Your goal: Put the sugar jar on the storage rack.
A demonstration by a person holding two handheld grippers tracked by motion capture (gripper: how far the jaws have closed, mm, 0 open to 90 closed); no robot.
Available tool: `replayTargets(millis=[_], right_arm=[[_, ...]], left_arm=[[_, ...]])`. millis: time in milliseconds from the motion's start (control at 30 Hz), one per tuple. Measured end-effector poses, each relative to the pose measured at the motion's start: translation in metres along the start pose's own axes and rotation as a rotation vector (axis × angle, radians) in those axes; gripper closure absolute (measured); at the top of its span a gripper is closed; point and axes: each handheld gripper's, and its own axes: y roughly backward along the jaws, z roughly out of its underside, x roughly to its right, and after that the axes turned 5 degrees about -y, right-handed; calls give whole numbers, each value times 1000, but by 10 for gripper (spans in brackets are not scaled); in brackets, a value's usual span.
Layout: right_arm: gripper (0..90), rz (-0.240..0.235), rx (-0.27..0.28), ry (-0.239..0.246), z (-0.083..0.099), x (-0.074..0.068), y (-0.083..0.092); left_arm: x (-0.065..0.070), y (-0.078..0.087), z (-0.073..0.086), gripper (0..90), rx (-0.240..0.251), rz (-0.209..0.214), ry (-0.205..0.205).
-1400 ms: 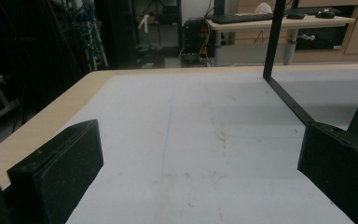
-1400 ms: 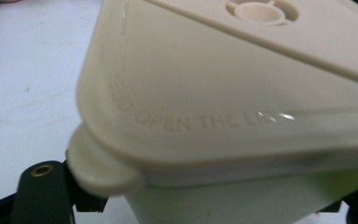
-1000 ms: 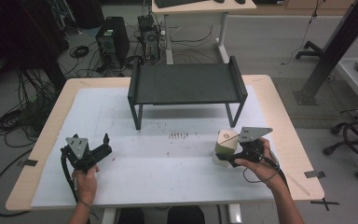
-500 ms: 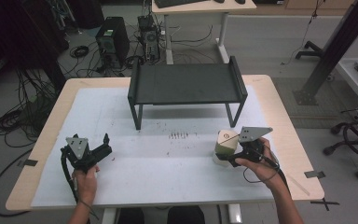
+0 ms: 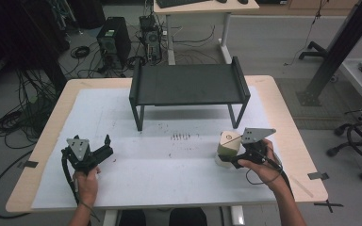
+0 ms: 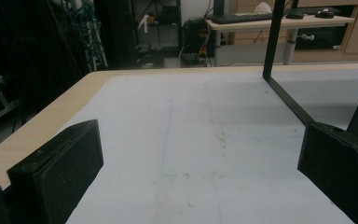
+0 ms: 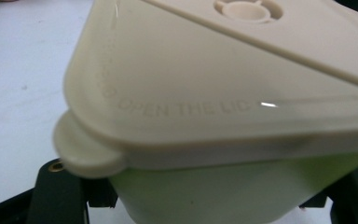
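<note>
right gripper (image 5: 233,162) at lower right of the high view, clenched on a lidded container (image 5: 228,147), pale green body with beige lid; in the right gripper view the container sits close up between the 2 jaws, tilted, lid tab at lower left. left gripper (image 5: 101,151) at lower left, jaws spread wide, nothing between them, over the white mat (image 5: 169,174). black rack (image 5: 188,84) at upper centre, well apart from both.
</note>
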Motion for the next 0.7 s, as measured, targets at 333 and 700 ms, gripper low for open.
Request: replayTargets(millis=[333, 700], right_arm=[[275, -3, 1, -3, 0, 0, 0], [275, -3, 0, -7, 0, 0, 0]], left_arm=[[0, 0, 0, 2, 0, 0, 1], [0, 0, 0, 2, 1, 0, -1]])
